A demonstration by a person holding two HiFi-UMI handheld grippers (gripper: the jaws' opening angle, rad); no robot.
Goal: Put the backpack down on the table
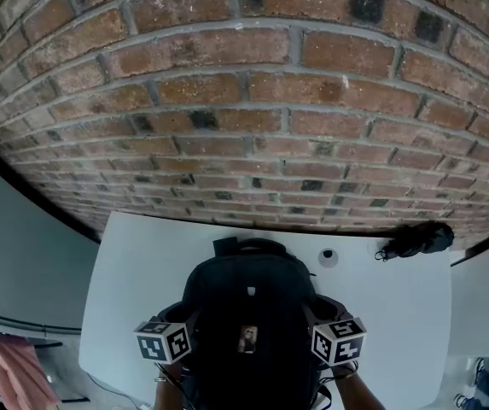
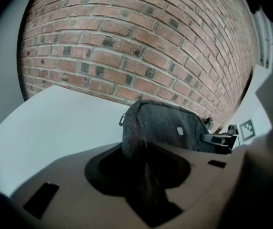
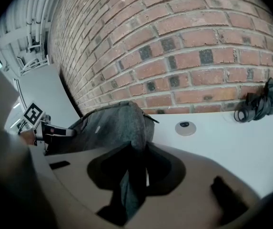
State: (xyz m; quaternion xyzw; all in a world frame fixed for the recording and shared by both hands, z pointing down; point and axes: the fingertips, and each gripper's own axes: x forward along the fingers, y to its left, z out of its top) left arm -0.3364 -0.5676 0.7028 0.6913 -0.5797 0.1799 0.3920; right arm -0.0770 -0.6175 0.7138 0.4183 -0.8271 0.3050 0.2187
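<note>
A black backpack [image 1: 244, 293] stands upright on the white table [image 1: 137, 267], near its front edge, with the top handle toward the brick wall. My left gripper [image 1: 184, 319] grips its left side and my right gripper [image 1: 323, 314] its right side. In the left gripper view a fold of grey fabric of the backpack [image 2: 167, 125] runs down between the jaws of that gripper [image 2: 146, 178]. The right gripper view shows the same: backpack [image 3: 110, 125] fabric pinched in the right gripper [image 3: 134, 175]. The fingertips themselves are hidden by the bag.
A brick wall [image 1: 253, 101] rises right behind the table. A small round disc [image 1: 328, 257] lies on the table to the right of the bag, and a black bundle with a cord [image 1: 419, 239] sits at the far right by the wall. Pink cloth [image 1: 5, 366] hangs lower left.
</note>
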